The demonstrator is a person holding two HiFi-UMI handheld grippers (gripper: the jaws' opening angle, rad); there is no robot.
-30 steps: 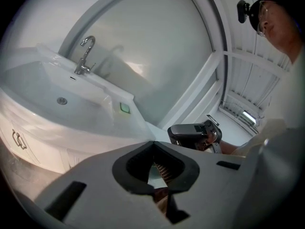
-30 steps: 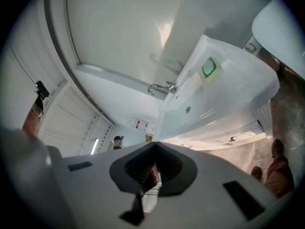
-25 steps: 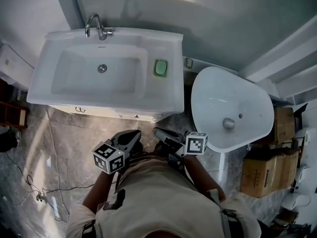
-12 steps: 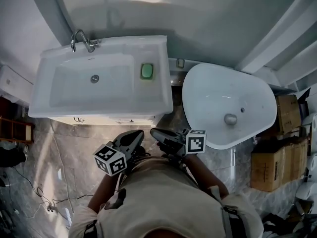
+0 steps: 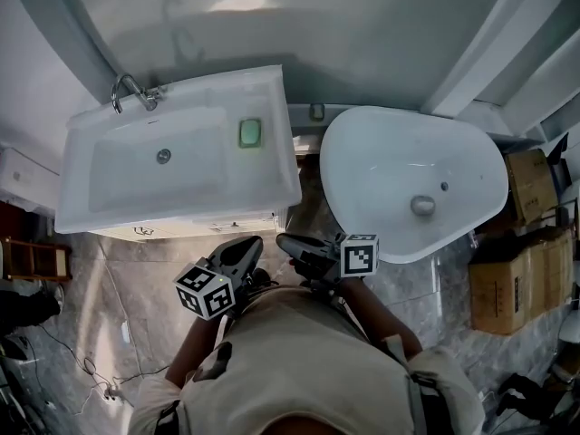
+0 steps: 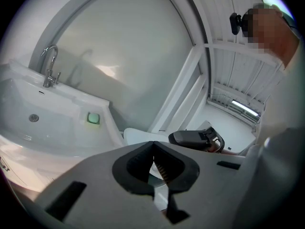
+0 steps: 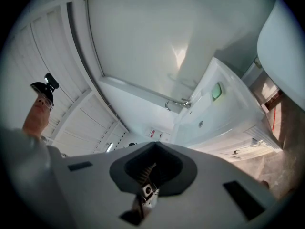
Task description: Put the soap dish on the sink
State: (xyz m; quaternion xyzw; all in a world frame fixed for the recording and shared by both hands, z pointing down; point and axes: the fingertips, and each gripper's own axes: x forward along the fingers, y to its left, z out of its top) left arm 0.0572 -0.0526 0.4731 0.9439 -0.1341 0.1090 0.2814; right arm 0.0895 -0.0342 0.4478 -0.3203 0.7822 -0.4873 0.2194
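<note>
Standing back from a white sink (image 5: pixel 109 214), a person holds two claws close to the chest, seen from above. The green soap dish (image 5: pixel 250 133) already rests on the sink's flat ledge, just right of the basin and nearer the back edge than the front, its long axis running front to back. It lies straight ahead of the left claw (image 5: pixel 252 243), well apart from it; the right claw (image 5: pixel 285 240) sits just beside the left one, a little off to the dish's right. Both claws have jaws pressed together with nothing between them (each claw's own camera shows this). The task looks complete, so no reach seems needed.
</note>
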